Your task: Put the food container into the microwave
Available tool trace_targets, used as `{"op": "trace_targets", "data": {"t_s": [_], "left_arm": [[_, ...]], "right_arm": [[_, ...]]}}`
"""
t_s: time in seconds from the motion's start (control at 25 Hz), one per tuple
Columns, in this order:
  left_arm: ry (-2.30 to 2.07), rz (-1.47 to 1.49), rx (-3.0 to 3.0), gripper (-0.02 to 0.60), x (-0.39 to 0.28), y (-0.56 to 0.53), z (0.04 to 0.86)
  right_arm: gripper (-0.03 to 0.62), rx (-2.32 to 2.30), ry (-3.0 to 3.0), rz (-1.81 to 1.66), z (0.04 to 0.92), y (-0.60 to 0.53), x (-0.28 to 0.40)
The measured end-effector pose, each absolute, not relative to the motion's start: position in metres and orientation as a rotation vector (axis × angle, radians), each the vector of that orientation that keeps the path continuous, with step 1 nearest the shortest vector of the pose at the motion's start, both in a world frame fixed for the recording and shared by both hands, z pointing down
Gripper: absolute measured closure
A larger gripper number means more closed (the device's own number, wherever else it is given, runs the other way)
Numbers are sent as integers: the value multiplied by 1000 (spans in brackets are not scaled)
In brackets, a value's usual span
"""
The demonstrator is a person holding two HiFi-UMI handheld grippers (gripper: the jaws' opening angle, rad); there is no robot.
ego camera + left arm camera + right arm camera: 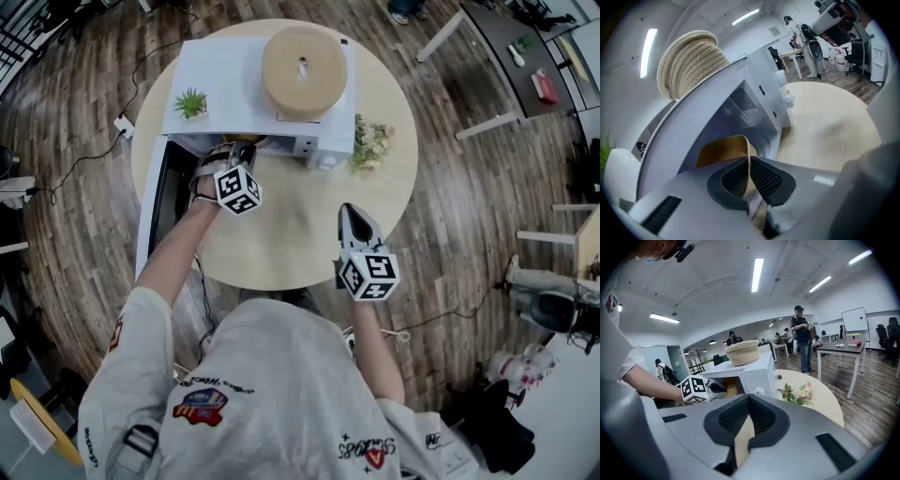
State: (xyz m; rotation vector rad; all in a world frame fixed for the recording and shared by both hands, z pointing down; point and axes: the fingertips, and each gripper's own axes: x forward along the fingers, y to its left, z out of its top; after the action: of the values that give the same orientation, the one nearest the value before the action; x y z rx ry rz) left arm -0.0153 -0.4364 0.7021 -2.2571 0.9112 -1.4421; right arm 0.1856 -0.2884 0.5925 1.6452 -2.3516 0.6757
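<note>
Round table [281, 253], white microwave [234, 84] on its far side, door [148, 216] swung open to the left, woven basket [303, 58] on top. Tan food container [724, 152] is at the cavity mouth, with the left gripper [749, 161] pinching its thin rim. It looks light and paper-like, so the wall likely flexes. The rim grip seems fine, but don't squeeze harder. Right gripper [749, 399] over the near table edge, jaws pressed together, empty. No readable labels on container or microwave.

We look down on a dark wood-plank floor [450, 234] around a round, pale surface [281, 255]. Long strip lights [757, 273] cross the white ceiling, and further off stand a dark desk [841, 348] (white-legged) and 1 whiteboard [855, 318].
</note>
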Motion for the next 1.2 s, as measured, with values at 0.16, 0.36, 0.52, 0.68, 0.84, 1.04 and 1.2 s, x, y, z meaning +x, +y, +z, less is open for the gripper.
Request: {"op": "trace_targets", "data": {"t_s": [0.16,0.36,0.52,0.68,0.84,1.04,1.2], "left_arm": [[927,-1470,-2236,568,-14,-449,713],[921,-1501,-2211,568,-17,-461,724],[899,-1535,-2208,568,-20,-466,737],[881,-1563,-2209,568,-21,-467,747],[890,-1561,-2200,568,-21,-467,749],[902,-1542,-2196,567,-22,-469,747],[914,-1538,-2201,566,-21,-468,748]], "right_arm": [[597,1655,-2338,678,595,-287,187],[597,1671,-2319,692,600,-286,192],[597,1690,-2304,701,602,-287,195],[597,1704,-2292,707,603,-286,197],[597,1710,-2283,710,604,-286,200],[597,1716,-2282,717,601,-287,200],[597,1716,-2286,722,602,-287,198]]}}
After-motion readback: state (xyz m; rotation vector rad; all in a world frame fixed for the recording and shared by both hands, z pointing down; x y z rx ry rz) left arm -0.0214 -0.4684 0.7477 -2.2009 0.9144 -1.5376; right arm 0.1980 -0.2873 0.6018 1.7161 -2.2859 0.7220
